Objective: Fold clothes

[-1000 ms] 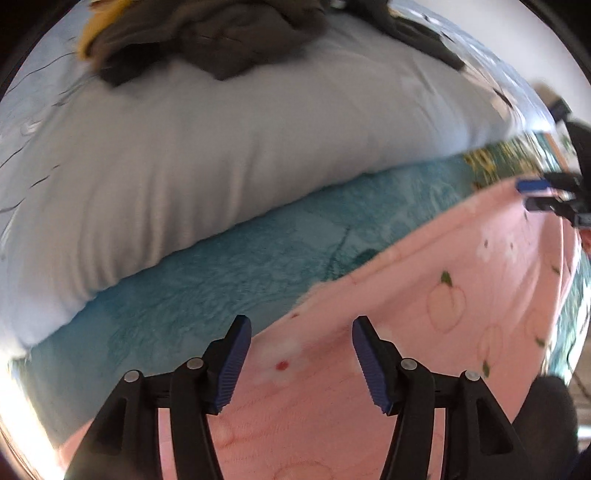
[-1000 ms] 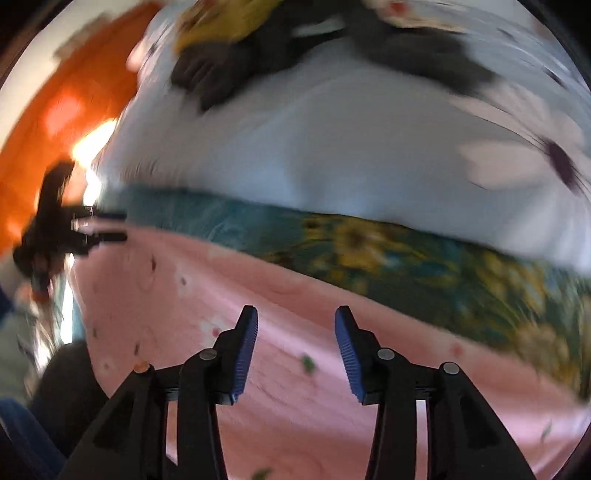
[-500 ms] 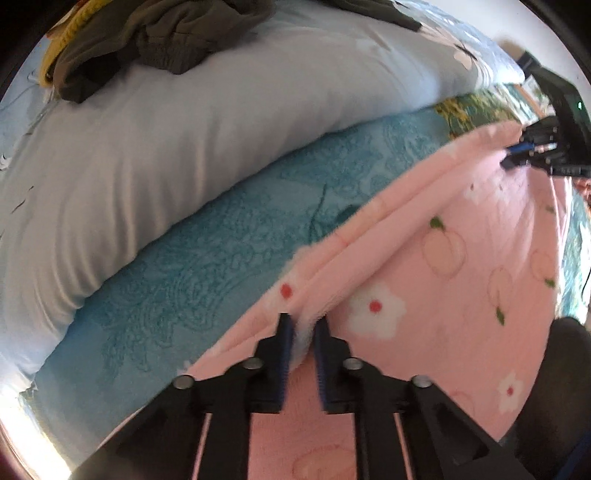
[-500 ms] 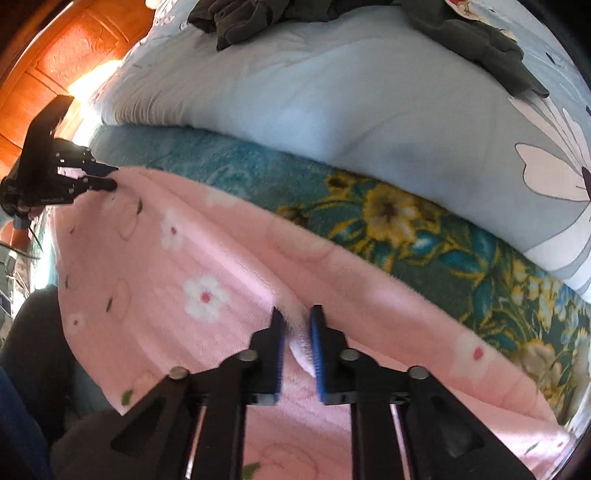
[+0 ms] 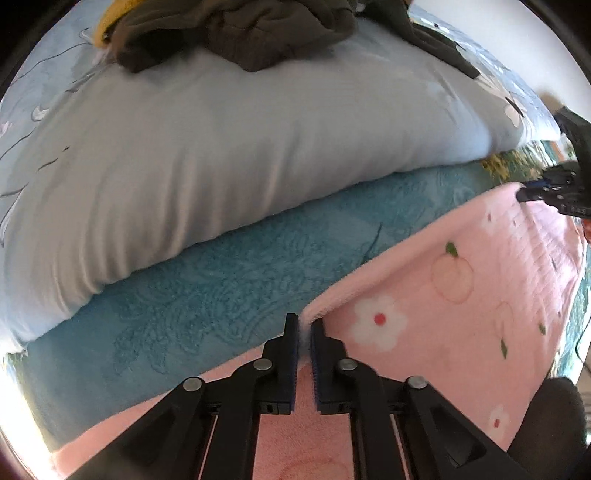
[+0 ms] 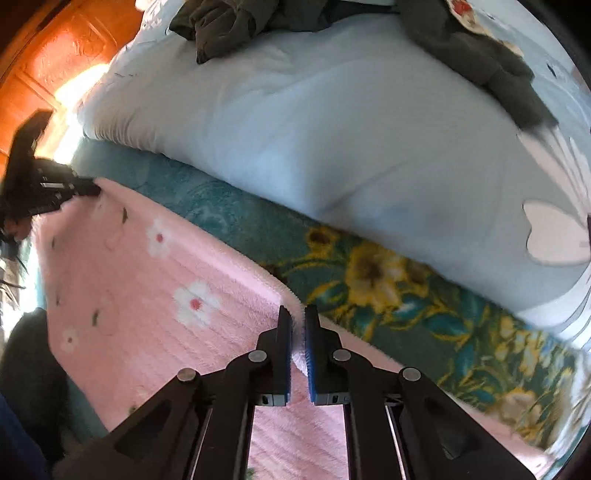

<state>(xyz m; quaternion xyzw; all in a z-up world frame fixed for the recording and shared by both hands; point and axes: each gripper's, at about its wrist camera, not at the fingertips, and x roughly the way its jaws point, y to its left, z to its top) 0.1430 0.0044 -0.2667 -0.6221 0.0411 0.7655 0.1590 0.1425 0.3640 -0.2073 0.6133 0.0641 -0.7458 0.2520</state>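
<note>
Bed (image 5: 229, 273) with teal spread, pale duvet (image 5: 221, 147) across the far side, dark clothes (image 5: 236, 33) heaped on it. Pink fleece (image 5: 461, 302) with flowers lies along the near edge of the bed. Left gripper (image 5: 303, 338) fingers clamped on one far corner of the fleece, right gripper (image 6: 298, 325) fingers clamped on the other. Looks like a fold in hand; next likely needs both corners carried evenly, edge kept taut, to meet the opposite edge
</note>
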